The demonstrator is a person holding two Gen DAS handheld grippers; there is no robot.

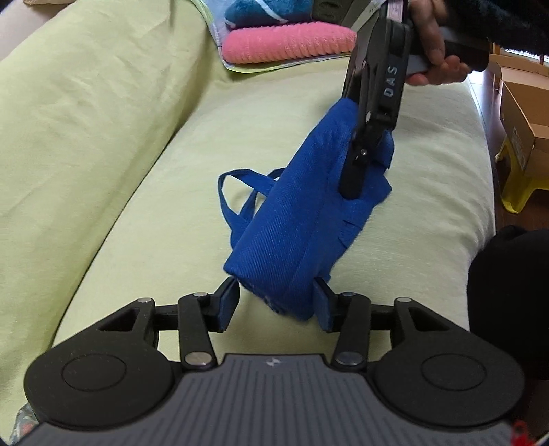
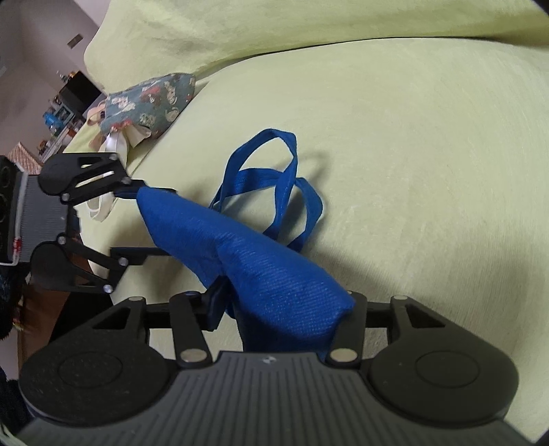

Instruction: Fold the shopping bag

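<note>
A blue fabric shopping bag (image 1: 302,219) lies folded into a thick bundle on a pale green sofa seat (image 1: 171,212), its handles (image 1: 240,195) trailing to the left. My left gripper (image 1: 278,302) straddles the near end of the bundle with its jaws wide; the fingers (image 1: 228,302) do not pinch the cloth. My right gripper (image 1: 353,171) comes down from the upper right and grips the far end of the bundle. In the right wrist view the bag (image 2: 260,274) fills the space between the jaws of my right gripper (image 2: 284,308), handles (image 2: 274,192) looped beyond, my left gripper (image 2: 147,219) at the other end.
Folded pink and blue towels (image 1: 288,41) lie on a cloth at the far end of the sofa. A patterned pouch (image 2: 147,103) sits against the backrest (image 2: 308,31). Cardboard boxes (image 1: 525,113) and a yellow stool (image 1: 514,185) stand beside the sofa on the right.
</note>
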